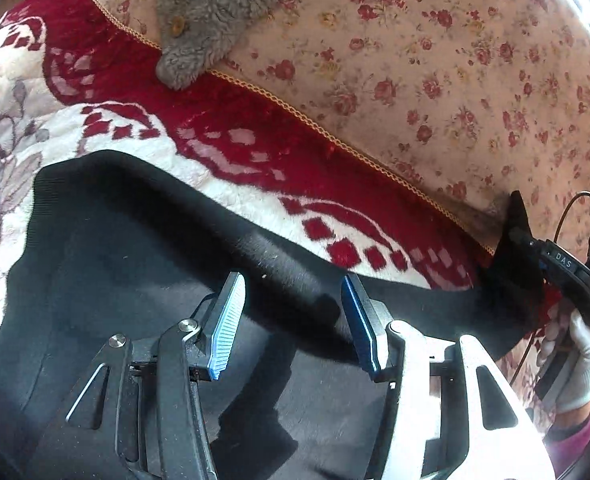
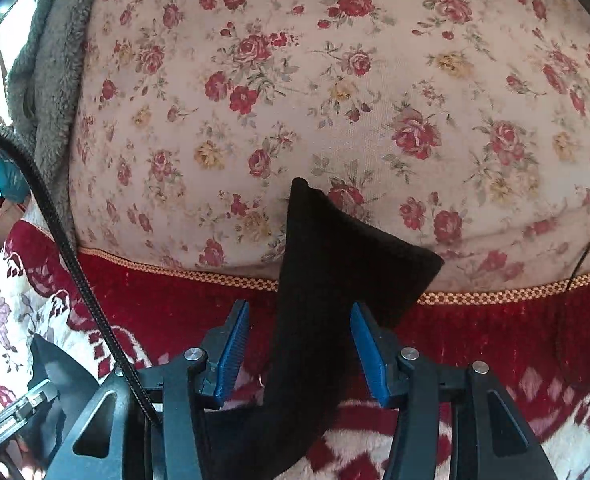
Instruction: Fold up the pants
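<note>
Black pants (image 1: 135,248) lie spread on a red-and-white blanket (image 1: 255,148). A raised fold runs across them to the right. My left gripper (image 1: 291,280) hovers over that fold, open, its blue pads apart and clear of the cloth. In the right wrist view one end of the pants (image 2: 335,256) stands up between the pads of my right gripper (image 2: 300,306) and leans on the floral cushion. There is a gap on each side of it, so the right gripper is open. The left wrist view shows that same end (image 1: 515,248) at far right, beside a white-gloved hand (image 1: 571,360).
A floral cushion (image 2: 335,80) rises behind the blanket's gold-trimmed edge (image 2: 495,296). A grey fleece garment (image 1: 215,8) drapes over the cushion at upper left. A black braided cable (image 2: 67,240) crosses the left of the right wrist view.
</note>
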Demonstrator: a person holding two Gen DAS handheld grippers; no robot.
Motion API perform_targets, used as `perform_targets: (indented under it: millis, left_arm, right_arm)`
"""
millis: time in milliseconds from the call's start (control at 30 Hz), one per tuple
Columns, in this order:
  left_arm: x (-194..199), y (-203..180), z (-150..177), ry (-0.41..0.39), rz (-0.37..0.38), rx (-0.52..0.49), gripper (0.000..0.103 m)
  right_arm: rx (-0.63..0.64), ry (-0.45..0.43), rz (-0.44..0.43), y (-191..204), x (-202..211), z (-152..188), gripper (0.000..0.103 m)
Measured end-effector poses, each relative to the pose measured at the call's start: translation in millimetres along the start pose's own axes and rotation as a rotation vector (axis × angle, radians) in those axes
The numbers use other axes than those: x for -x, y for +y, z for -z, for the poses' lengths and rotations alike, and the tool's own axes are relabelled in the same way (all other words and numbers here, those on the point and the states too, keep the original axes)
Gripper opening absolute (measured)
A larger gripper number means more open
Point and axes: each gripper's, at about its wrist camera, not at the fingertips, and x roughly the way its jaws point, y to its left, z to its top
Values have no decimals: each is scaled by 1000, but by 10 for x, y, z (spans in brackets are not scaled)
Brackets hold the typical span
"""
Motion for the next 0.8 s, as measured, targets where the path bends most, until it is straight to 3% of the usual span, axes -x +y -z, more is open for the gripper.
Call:
perform_targets:
  millis: [200,300,333,533,700,733,800]
  left_arm:
    - [-177,-20,-47,33,-14,16,50]
    - [-219,-15,-55,34,-25,20,50]
    - [-232,-16,-57,34,-28,19,50]
    - [-297,-41,-83,29,-56,17,50]
    - [-318,-64,-108,1,-75,11,50]
    - [-322,-73,-111,-6,-81,2,49]
    - [-311,-88,-112,-25,-106,-14,34]
  right_arm:
    - [21,-28,-20,13,-38,-26,48]
    - [22,-29,-34,23,-54,-44,43]
    - [31,-32,-32,28,-58,-42,36]
    - [81,-39,-26,83,-91,5,18]
    - [104,-74,-33,32,17,100,8]
    - [97,-81,-38,0,59,121,7]
    - [76,-99,-47,-70,162,146,7]
